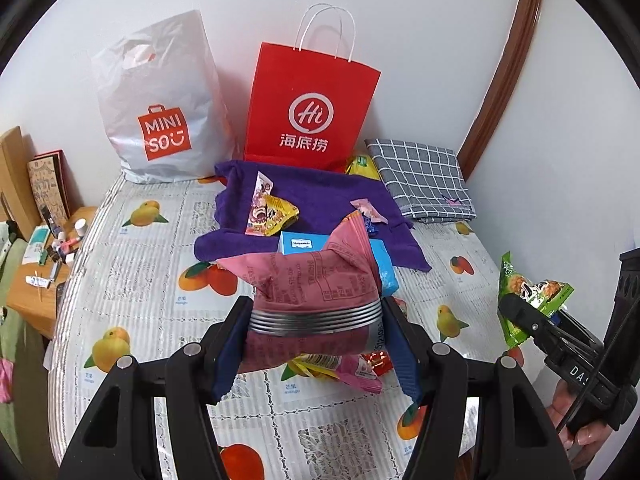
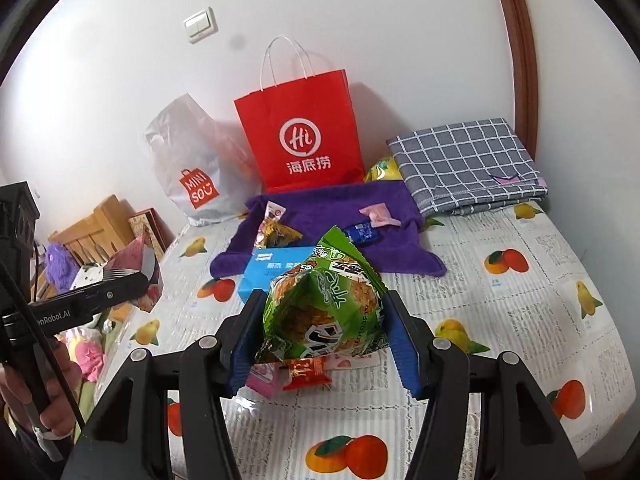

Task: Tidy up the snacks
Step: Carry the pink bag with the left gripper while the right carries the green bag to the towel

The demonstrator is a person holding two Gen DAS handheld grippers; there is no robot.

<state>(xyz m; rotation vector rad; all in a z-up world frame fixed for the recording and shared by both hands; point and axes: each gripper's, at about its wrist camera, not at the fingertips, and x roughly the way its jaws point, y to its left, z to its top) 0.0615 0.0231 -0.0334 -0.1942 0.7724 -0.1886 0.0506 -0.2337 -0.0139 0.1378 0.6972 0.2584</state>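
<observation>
I am mid-carry with a snack in each hand. My left gripper (image 1: 316,336) is clamped on a pink pack (image 1: 312,284), pads pressing its sides, and it hangs clear of the table (image 1: 132,296). My right gripper (image 2: 320,336) pinches a green pack (image 2: 324,308) the same way, also off the cloth. From the left wrist view, the purple towel (image 1: 320,196) with a few loose sweets lies at twelve o'clock, the red bag (image 1: 312,108) stands behind it, and the white bag (image 1: 160,108) is at eleven. A blue box (image 1: 384,264) sits just behind the pink pack. More small packs lie under my grippers. Next, I judge, both packs go toward a bag or the towel; which one, I cannot tell. Reaching a bag means lifting over its rim before letting go.
</observation>
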